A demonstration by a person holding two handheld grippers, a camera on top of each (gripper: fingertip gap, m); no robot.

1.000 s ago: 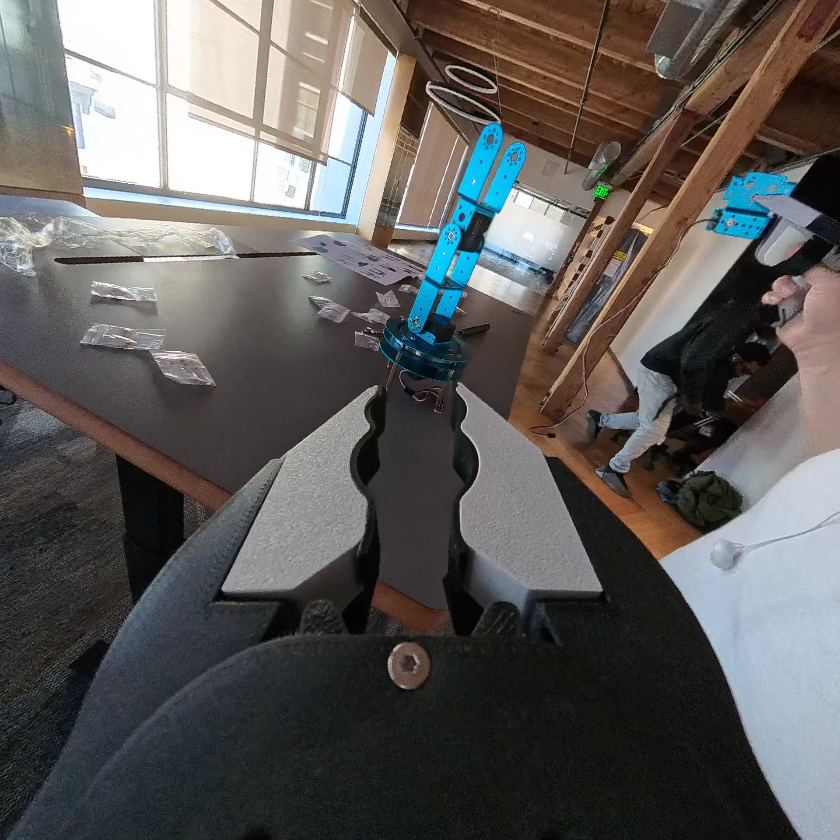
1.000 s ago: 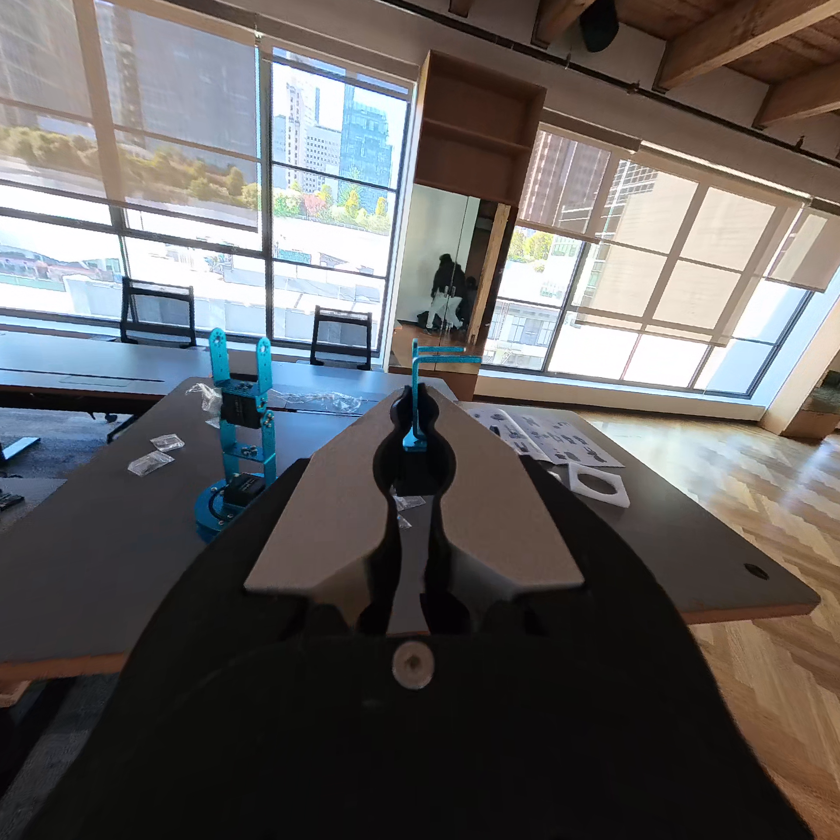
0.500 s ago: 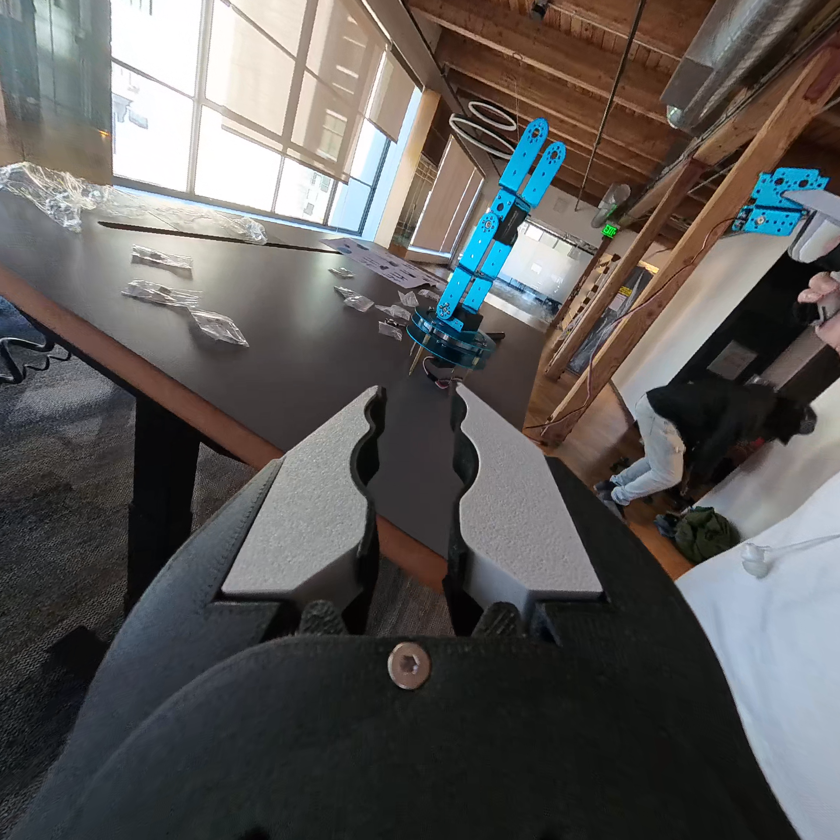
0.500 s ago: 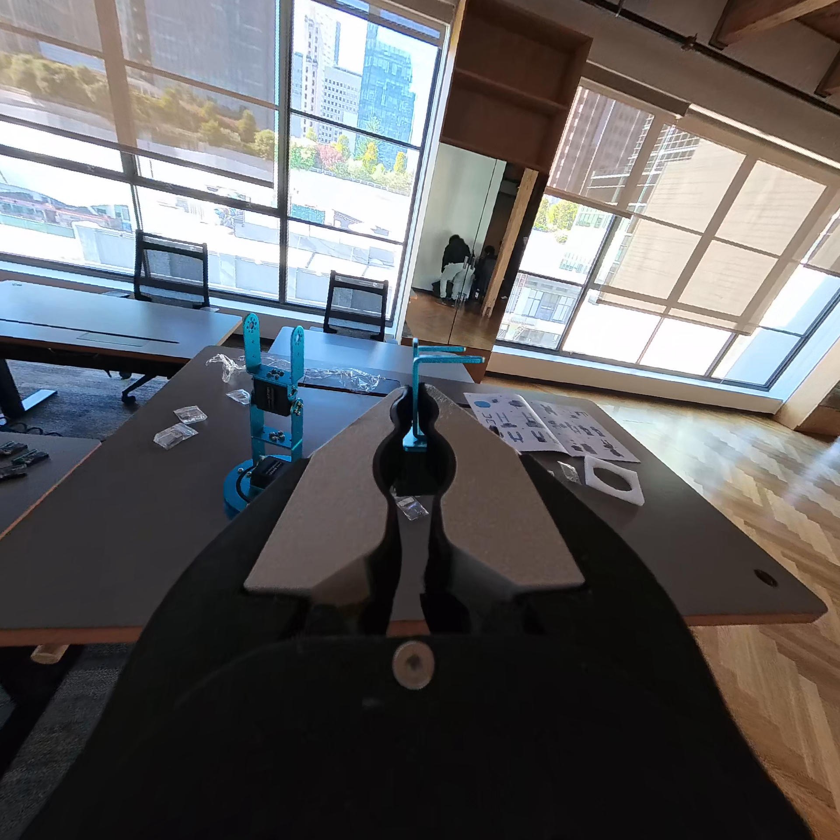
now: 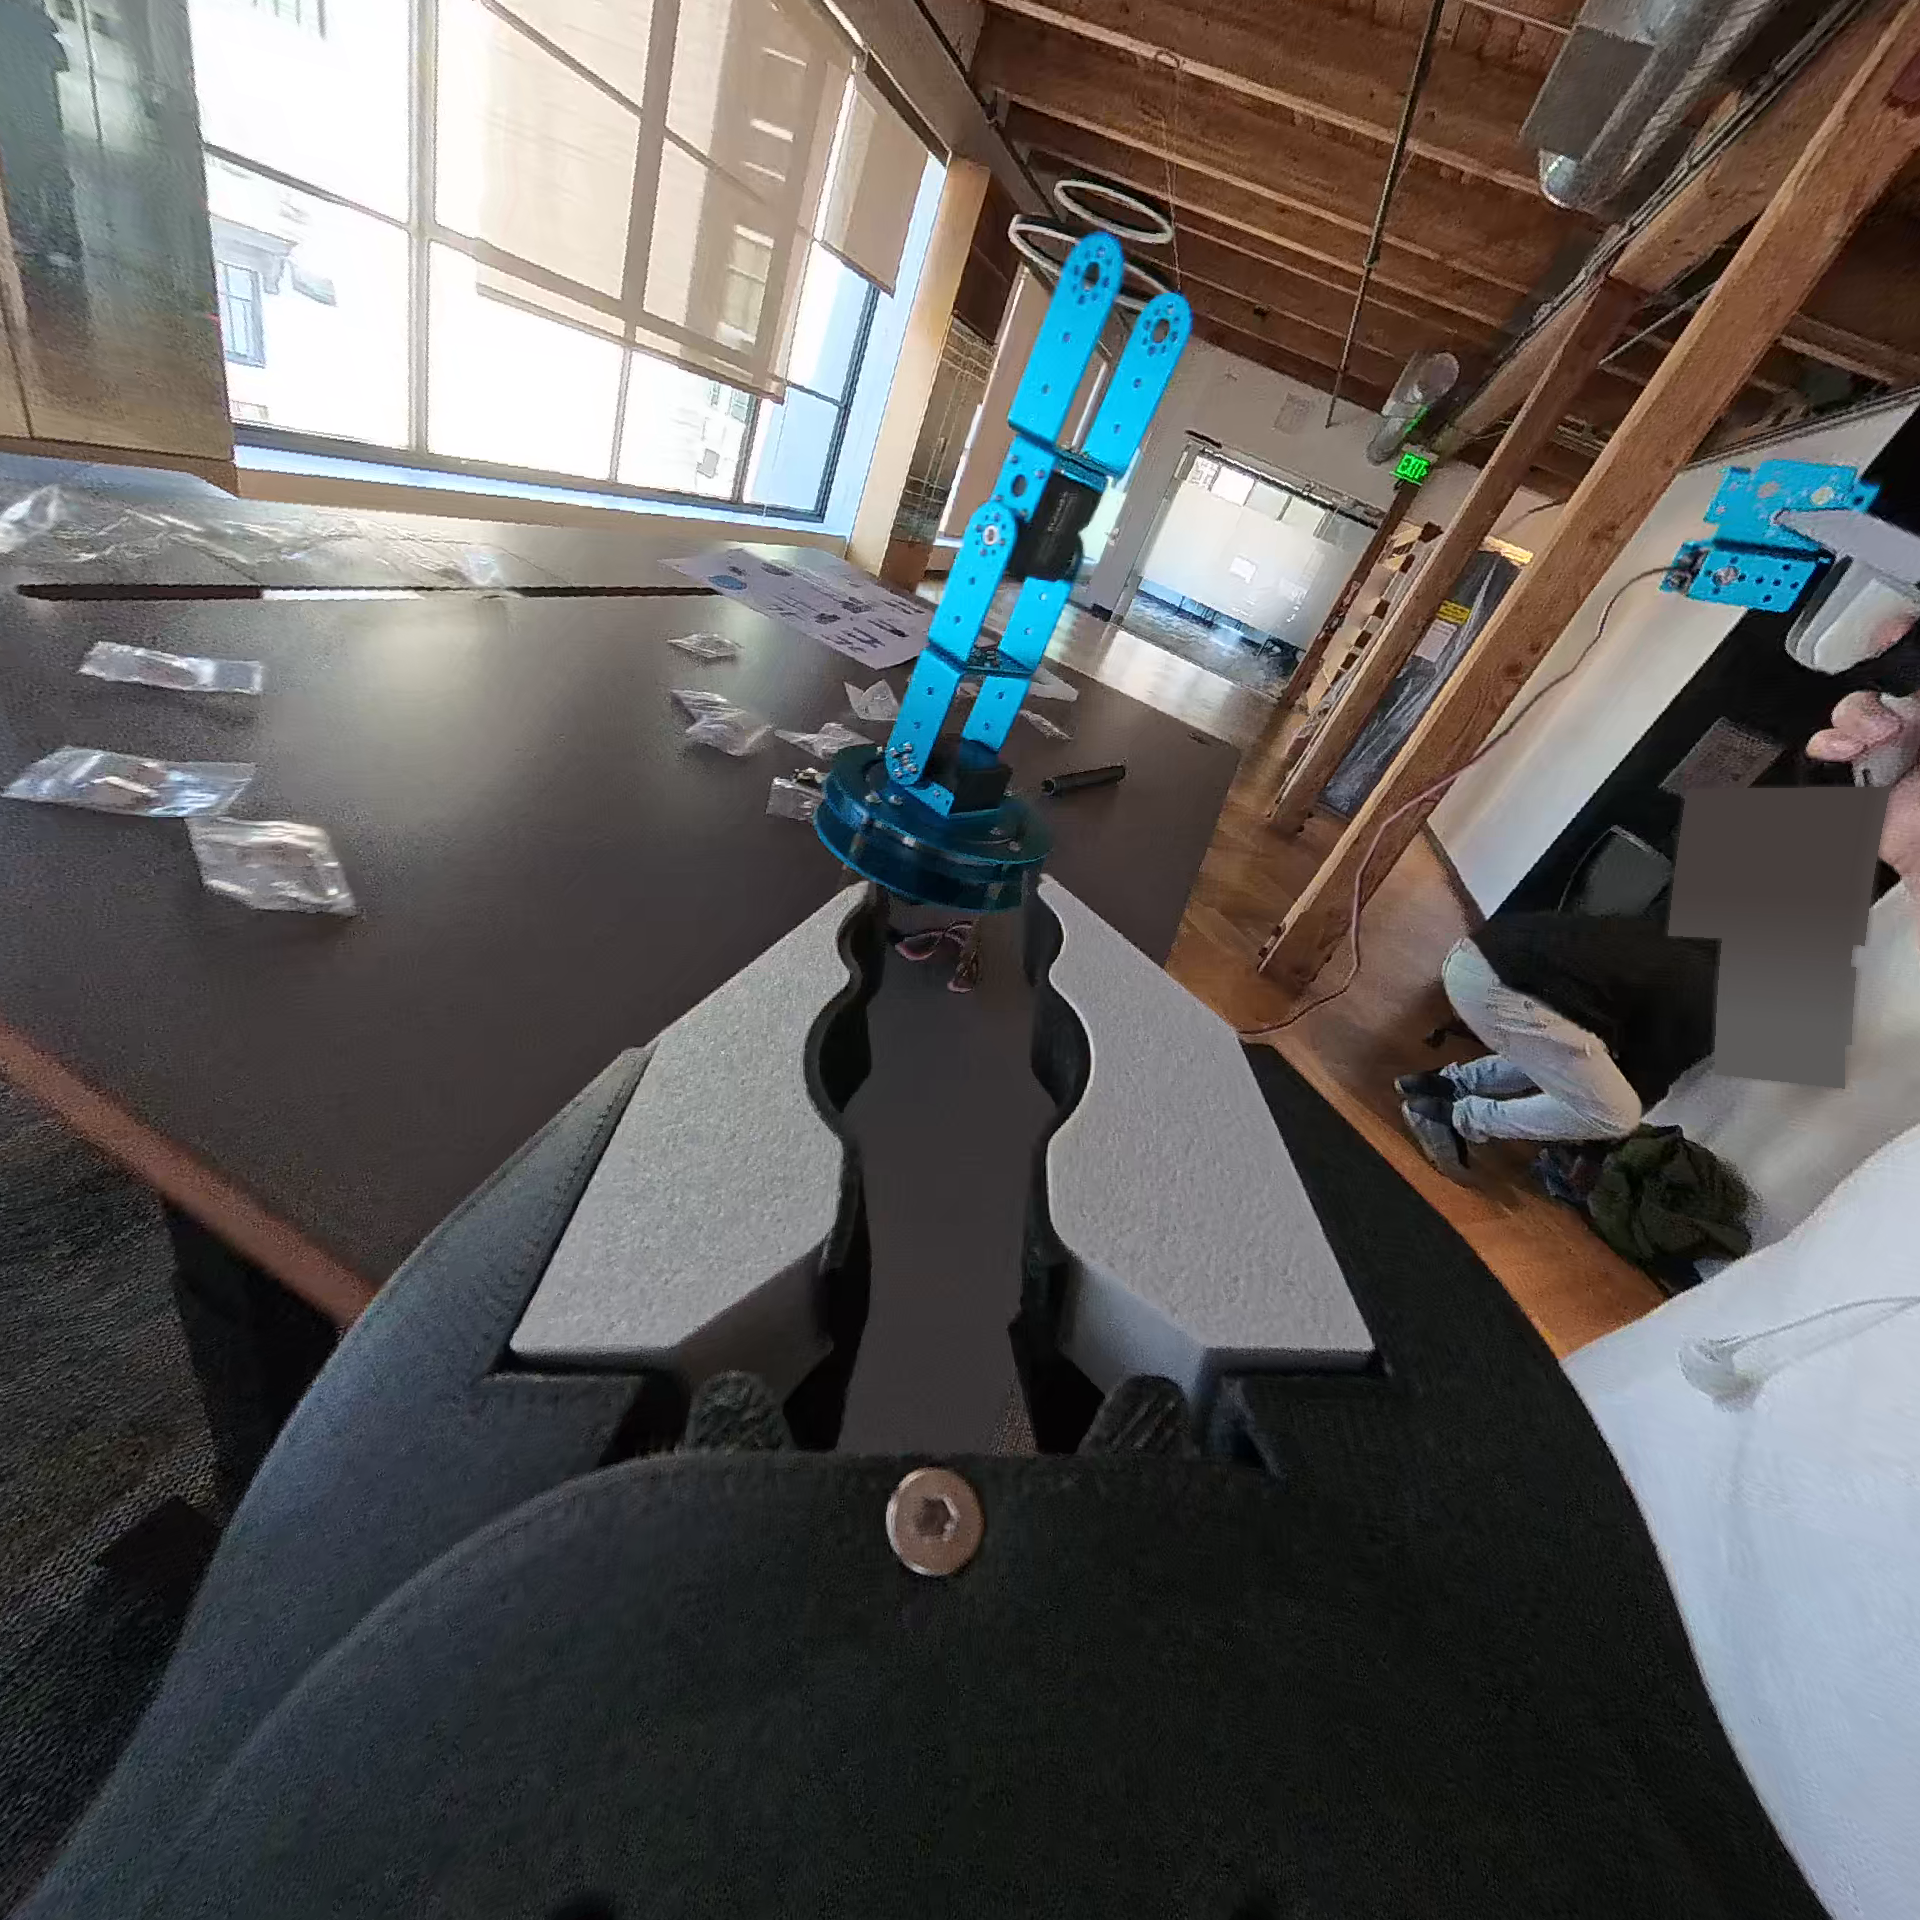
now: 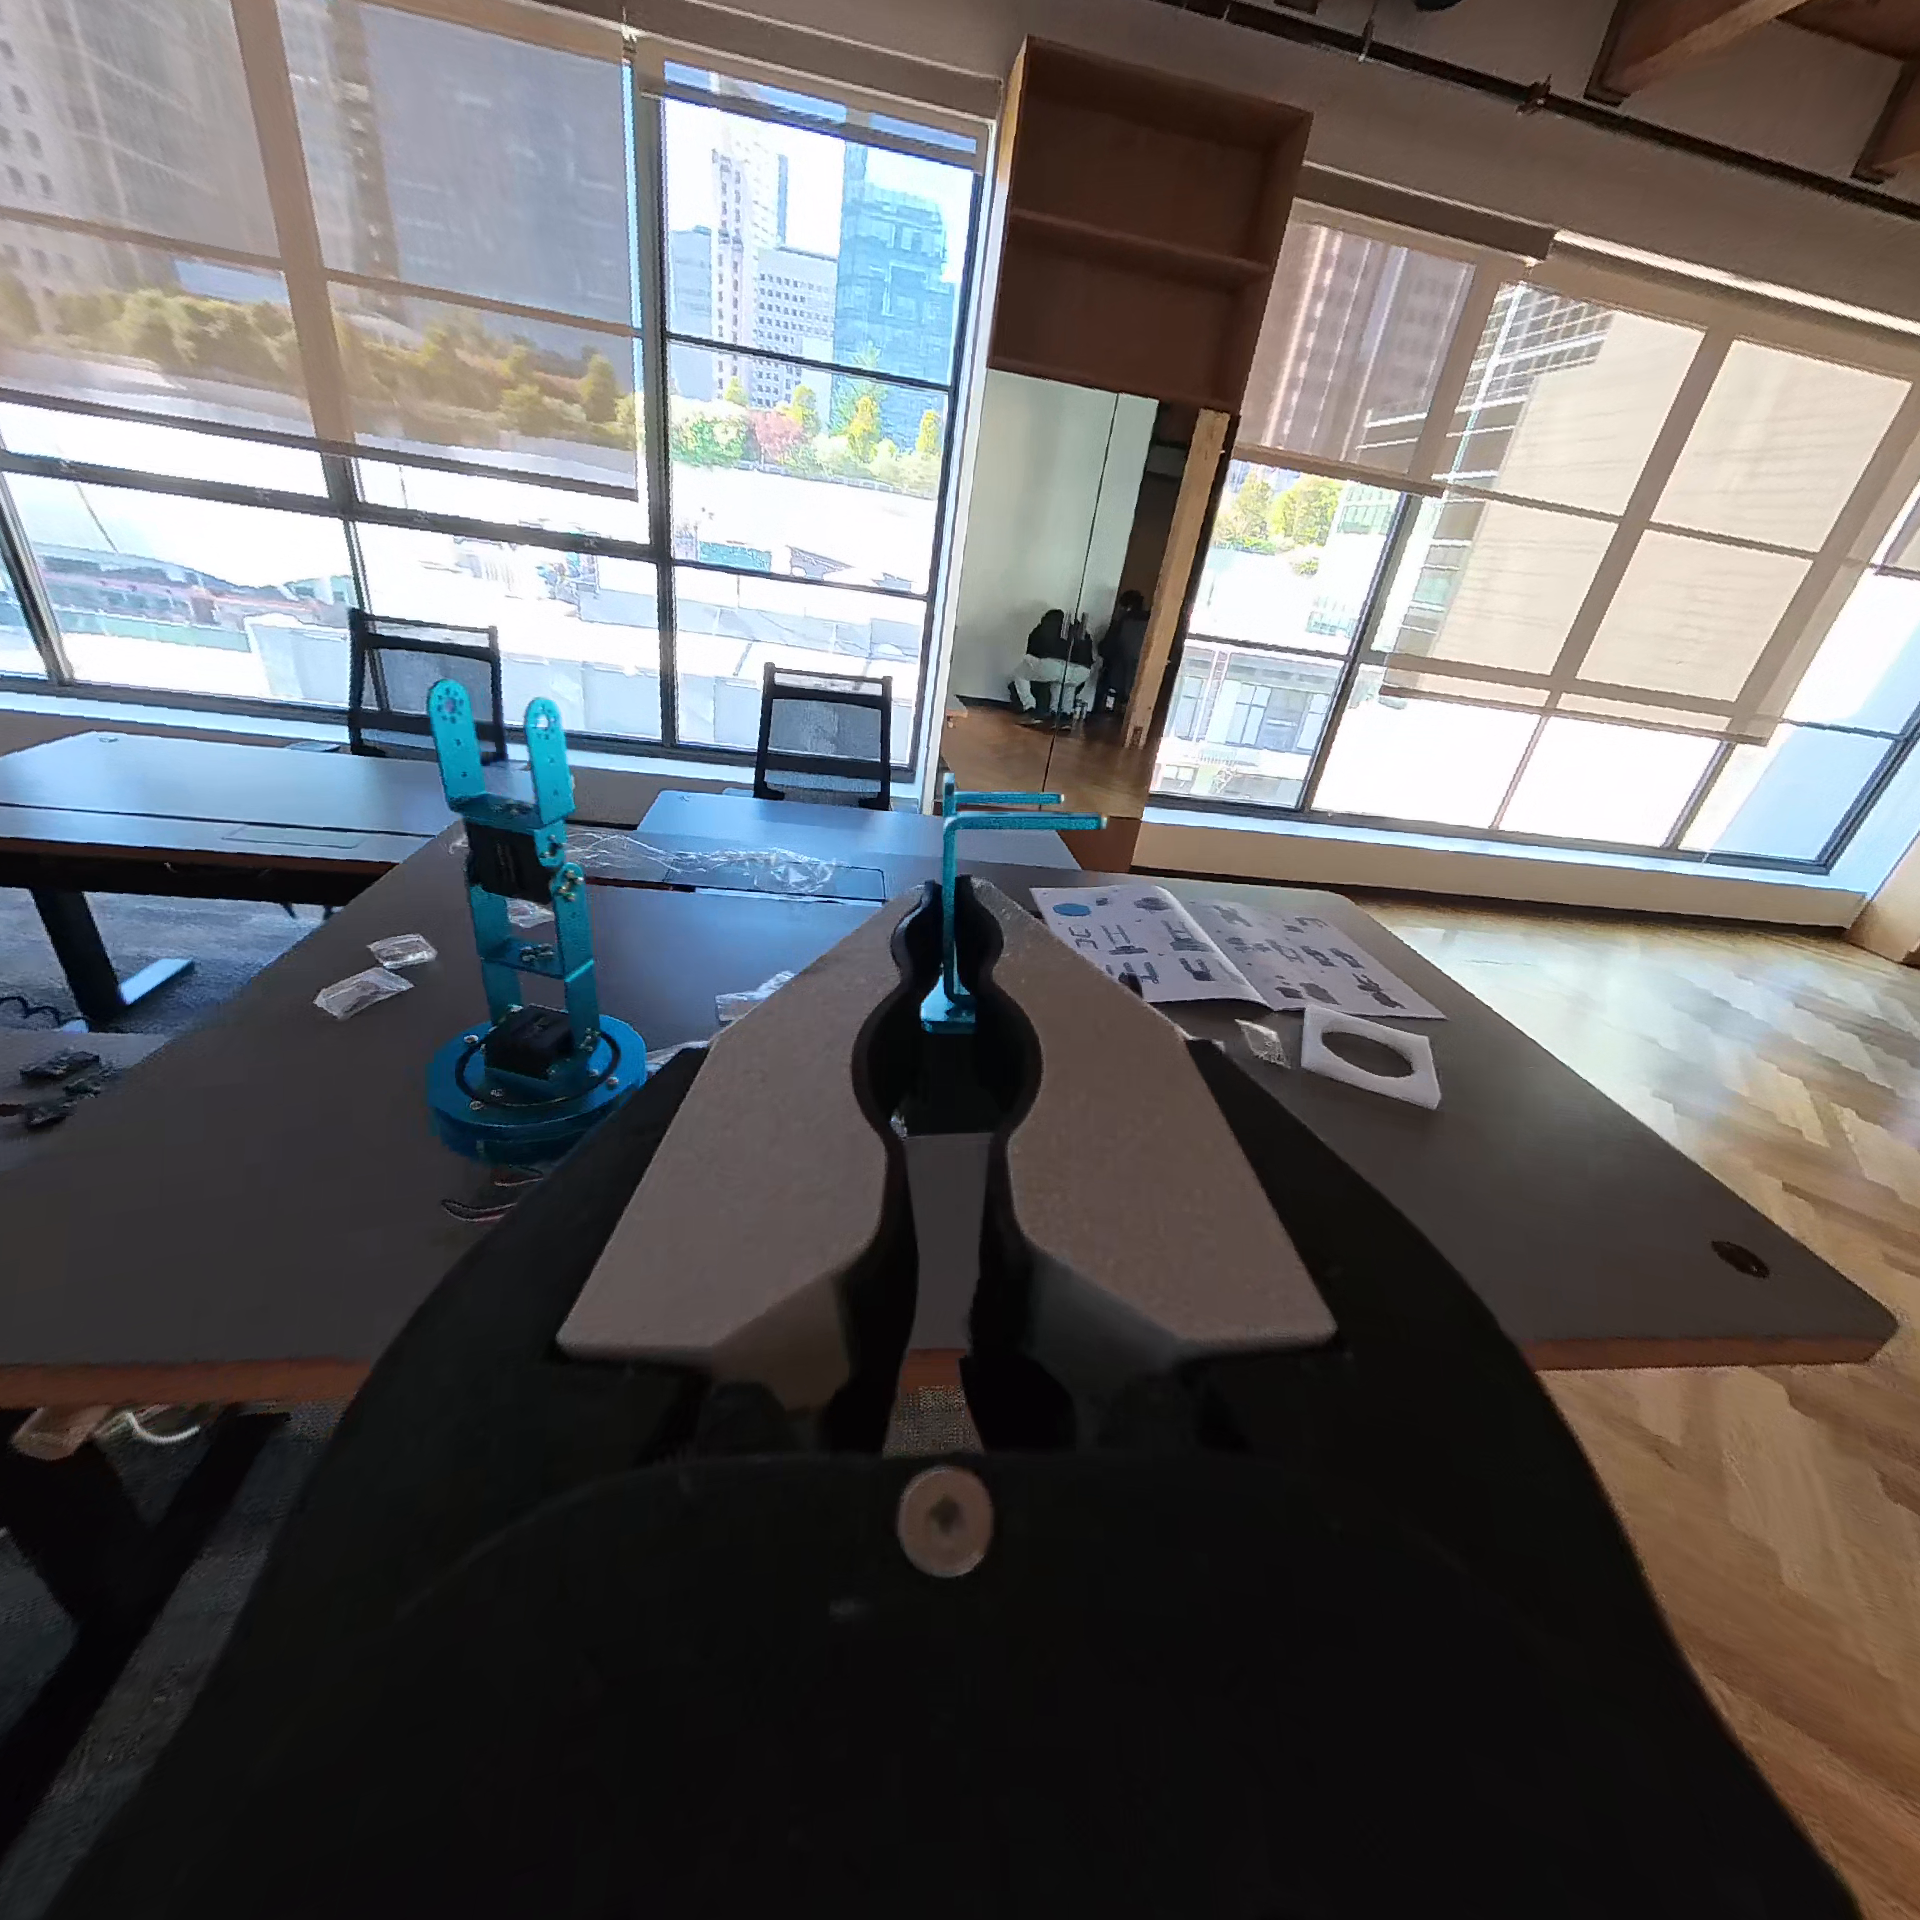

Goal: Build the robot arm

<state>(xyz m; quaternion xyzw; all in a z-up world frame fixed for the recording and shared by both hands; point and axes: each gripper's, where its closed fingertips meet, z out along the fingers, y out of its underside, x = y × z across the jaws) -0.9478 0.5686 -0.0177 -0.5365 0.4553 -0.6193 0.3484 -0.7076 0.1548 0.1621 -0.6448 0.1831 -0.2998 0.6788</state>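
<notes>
A blue metal arm model (image 5: 997,623) stands upright on a round blue base (image 5: 930,842) on the dark table (image 5: 468,935). My left gripper (image 5: 951,904) is open and empty, its fingertips just short of that base, with thin wires on the table between them. My right gripper (image 6: 954,904) is shut on a small blue metal bracket (image 6: 997,826) and holds it in the air above the table. The arm model (image 6: 520,935) stands to its left. In the left wrist view the right gripper (image 5: 1860,582) shows at the far right with the bracket (image 5: 1756,551).
Small clear plastic bags (image 5: 270,862) lie scattered on the table. A printed sheet (image 6: 1226,945) and a white foam square (image 6: 1371,1060) lie at the right. Two chairs (image 6: 821,738) stand behind the table. A person (image 5: 1538,1029) crouches on the wood floor by a post. Some 50 cm of space lies between my two pairs of fingers.
My left gripper has moved forward over the table, closer to the arm model's base. My right gripper, still holding the bracket, has come nearer the table.
</notes>
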